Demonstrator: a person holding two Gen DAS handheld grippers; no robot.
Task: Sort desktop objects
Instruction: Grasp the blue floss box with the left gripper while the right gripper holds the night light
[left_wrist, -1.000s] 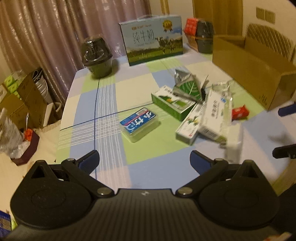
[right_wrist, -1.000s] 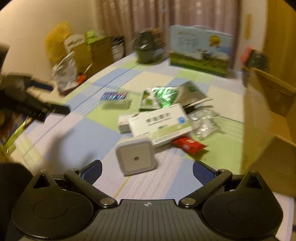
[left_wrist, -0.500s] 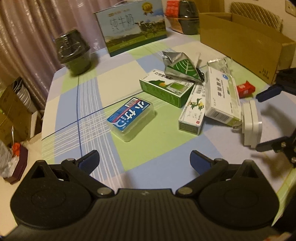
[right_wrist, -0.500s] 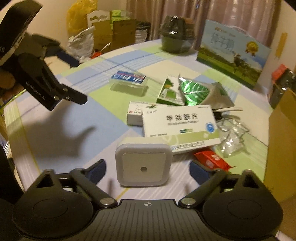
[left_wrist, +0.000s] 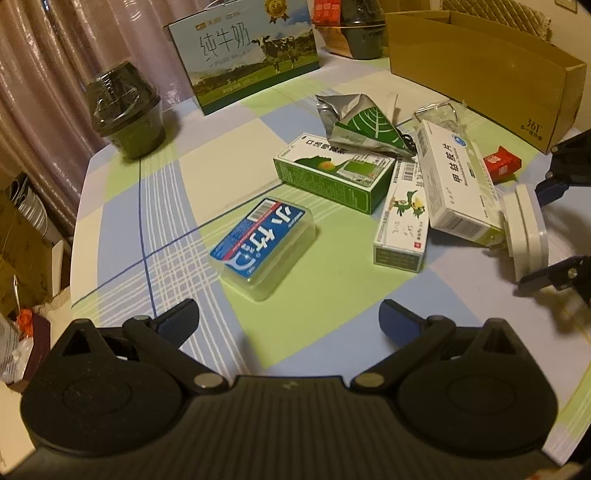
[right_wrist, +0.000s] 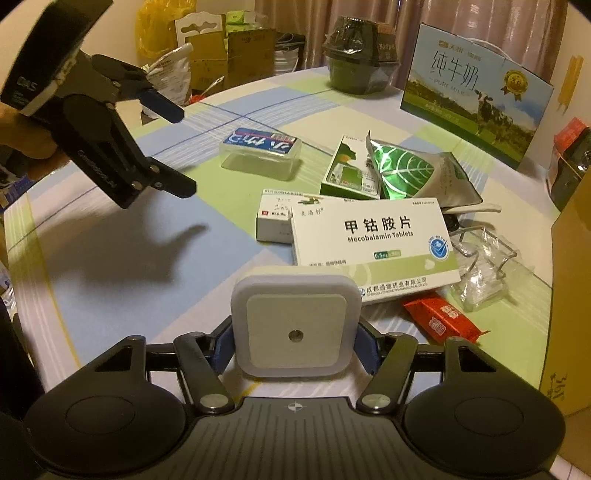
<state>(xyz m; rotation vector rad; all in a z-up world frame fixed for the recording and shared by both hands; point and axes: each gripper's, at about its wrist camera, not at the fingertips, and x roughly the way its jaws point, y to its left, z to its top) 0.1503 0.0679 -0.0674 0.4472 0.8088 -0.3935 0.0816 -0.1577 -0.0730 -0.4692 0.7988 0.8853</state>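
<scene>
Nearest in the right wrist view, the right tongs (right_wrist: 294, 350) are closing around a white square night light (right_wrist: 295, 326) that stands on edge on the table (right_wrist: 110, 266). The blue pads sit at its two sides and look just about in contact, so the step in hand seems to be the first pick of the sort. Next, I judge, the squeeze must firm up before any lift, since the light leans against the white Mecobalamin tablet box (right_wrist: 373, 240) and could drag it. Then it needs carrying right, probably to the open cardboard box (left_wrist: 480, 70).

The left tongs (left_wrist: 288, 317) stand wide apart with nothing between them, aimed down at the clear plastic case with a blue label (left_wrist: 264, 245) — likely the next thing to take.

Farther out lies the heap: a green carton (left_wrist: 332, 173), a narrow white carton (left_wrist: 402, 218), a crumpled green foil pouch (left_wrist: 354, 122) and a small red packet (right_wrist: 439, 317).

The table wears a checked cloth of pale blue, green and cream. At its far edge stand a dark covered tub (left_wrist: 125, 110) and a milk gift box (left_wrist: 243, 48) — behind them, pinkish curtains and floor clutter in warm, dim light.
</scene>
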